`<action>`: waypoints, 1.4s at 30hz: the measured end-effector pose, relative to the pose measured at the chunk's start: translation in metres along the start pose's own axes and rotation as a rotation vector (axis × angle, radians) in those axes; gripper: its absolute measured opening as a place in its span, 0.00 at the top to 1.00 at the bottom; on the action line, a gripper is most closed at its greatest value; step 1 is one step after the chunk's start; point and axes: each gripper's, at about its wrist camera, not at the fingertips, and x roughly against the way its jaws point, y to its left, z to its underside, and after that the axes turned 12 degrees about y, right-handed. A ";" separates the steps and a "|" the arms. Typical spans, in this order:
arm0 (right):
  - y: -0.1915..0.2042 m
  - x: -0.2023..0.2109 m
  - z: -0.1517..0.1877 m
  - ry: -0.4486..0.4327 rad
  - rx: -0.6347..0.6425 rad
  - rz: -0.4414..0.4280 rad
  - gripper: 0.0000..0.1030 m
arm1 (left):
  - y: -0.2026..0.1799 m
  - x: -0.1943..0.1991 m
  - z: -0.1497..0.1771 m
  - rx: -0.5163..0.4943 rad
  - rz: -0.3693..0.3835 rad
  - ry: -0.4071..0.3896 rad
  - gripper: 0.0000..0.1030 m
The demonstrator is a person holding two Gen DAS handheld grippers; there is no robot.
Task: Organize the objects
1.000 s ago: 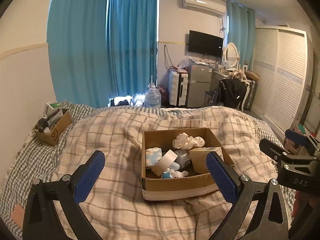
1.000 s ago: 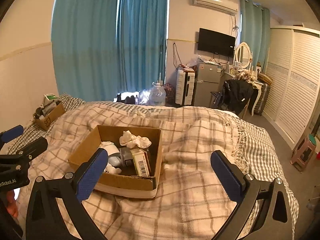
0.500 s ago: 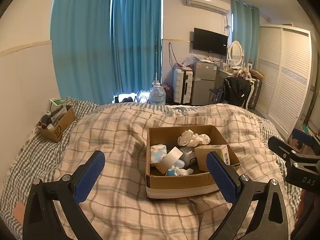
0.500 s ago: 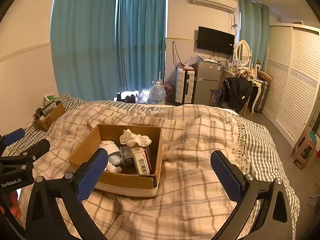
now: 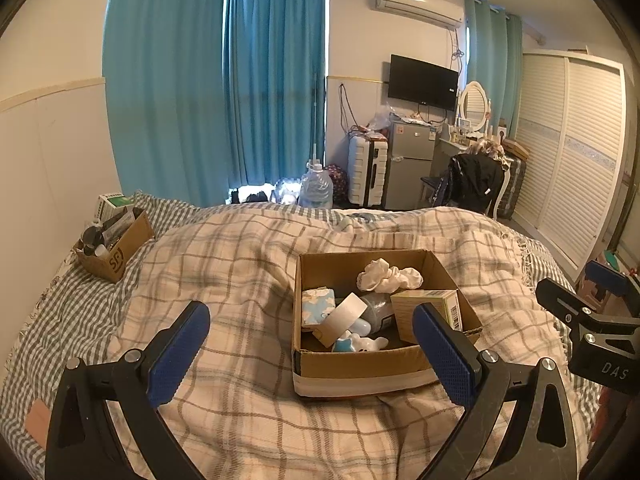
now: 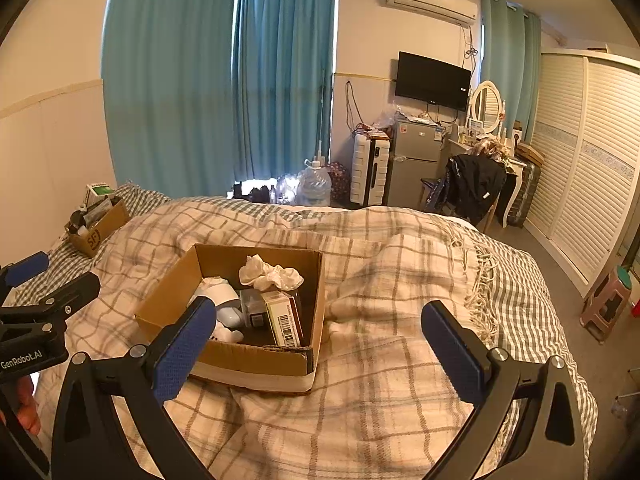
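Left wrist view: I hold the left tool (image 5: pixel 310 354) spread, empty, the cardboard box (image 5: pixel 360 372) just ahead. My right tool (image 6: pixel 320 352) likewise gapes; the soft bed (image 5: pixel 240 272) could tip it.

Bedroom, plaid bed (image 5: pixel 248 264), wardrobe (image 5: pixel 568 152), curtains (image 5: pixel 276 80)

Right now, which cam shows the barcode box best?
Right wrist: the barcode box faces it, barcode and red side unobstructed. In the left wrist view the box is partly hidden behind the left gripper's finger.
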 end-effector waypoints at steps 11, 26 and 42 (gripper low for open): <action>0.000 -0.003 -0.003 0.011 -0.003 0.015 0.01 | -0.001 -0.001 -0.001 -0.003 -0.006 0.005 0.00; 0.000 -0.005 -0.002 0.019 -0.005 0.026 0.01 | -0.004 -0.002 0.001 -0.013 -0.004 0.017 0.00; 0.000 -0.005 -0.002 0.016 -0.007 0.028 0.01 | -0.003 -0.001 0.001 -0.009 -0.006 0.018 0.00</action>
